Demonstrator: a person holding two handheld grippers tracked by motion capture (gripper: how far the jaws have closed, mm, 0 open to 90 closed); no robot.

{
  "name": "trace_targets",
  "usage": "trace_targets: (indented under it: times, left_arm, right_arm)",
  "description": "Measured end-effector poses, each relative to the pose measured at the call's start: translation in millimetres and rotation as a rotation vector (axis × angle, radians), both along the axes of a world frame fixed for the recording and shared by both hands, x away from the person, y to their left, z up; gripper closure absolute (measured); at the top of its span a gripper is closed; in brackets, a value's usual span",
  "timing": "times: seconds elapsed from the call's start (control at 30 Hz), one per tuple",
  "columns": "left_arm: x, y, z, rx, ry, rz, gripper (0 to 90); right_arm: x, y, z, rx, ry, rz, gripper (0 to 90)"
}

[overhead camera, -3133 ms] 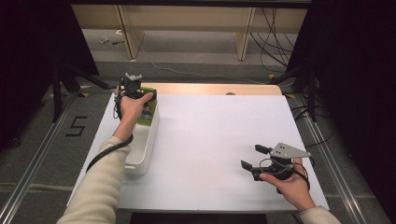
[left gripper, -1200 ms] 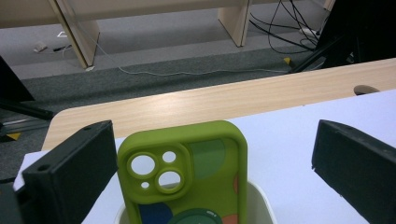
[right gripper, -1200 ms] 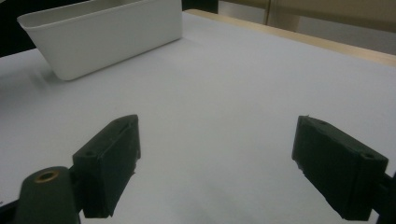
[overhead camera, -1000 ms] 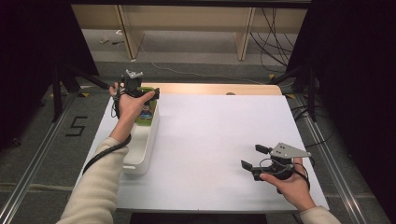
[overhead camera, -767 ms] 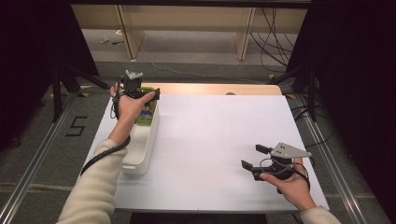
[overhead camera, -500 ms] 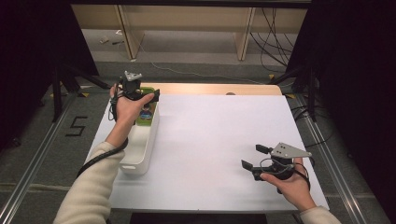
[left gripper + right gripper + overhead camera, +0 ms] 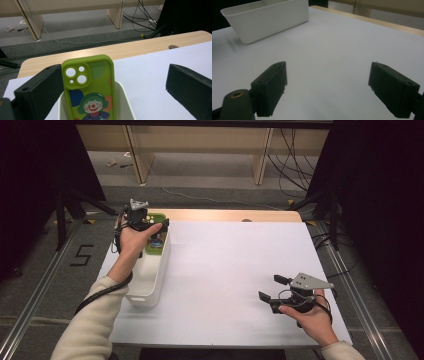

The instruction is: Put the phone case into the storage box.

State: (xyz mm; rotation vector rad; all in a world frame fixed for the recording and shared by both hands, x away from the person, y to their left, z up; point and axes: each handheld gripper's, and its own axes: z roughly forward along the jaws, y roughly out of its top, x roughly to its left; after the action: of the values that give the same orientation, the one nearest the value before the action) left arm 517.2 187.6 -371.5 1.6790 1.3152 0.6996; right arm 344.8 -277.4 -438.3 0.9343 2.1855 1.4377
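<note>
The left gripper (image 7: pixel 112 82) has let go; its jaws stand apart around the green phone case (image 7: pixel 90 87), now resting in the white bin's (image 7: pixel 150 280) far end. The right gripper (image 7: pixel 274 289) waits wide apart, well away from the bin.

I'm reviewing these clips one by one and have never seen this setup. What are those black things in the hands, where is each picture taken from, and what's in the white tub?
A person holds a hand-held two-jaw tool in each hand. The high view looks down on the white table. The other two pictures come from cameras riding on each tool, looking along its black jaws. The left gripper hovers over the far end of a white bin; its jaws are wide open. A green phone case with a clown picture stands in the bin, close beside one jaw; whether they touch, I cannot tell. The right gripper is open and empty, low over the table's near right part.
</note>
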Motion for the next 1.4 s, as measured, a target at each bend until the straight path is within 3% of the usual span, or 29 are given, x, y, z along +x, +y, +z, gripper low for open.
trace_targets:
  times: [0.77, 1.4]
  left_arm:
    - [-22.8, 9.1, 4.3, 0.004, -0.005, -0.037, 1.5]
    - [-40.1, 22.6, 1.4, -0.017, -0.007, -0.06, 1.6]
  right_arm:
    - [-0.2, 0.3, 0.0, -0.001, 0.0, -0.001, 16.4]
    - [0.0, 0.8, -0.3, 0.002, 0.001, -0.002, 16.4]
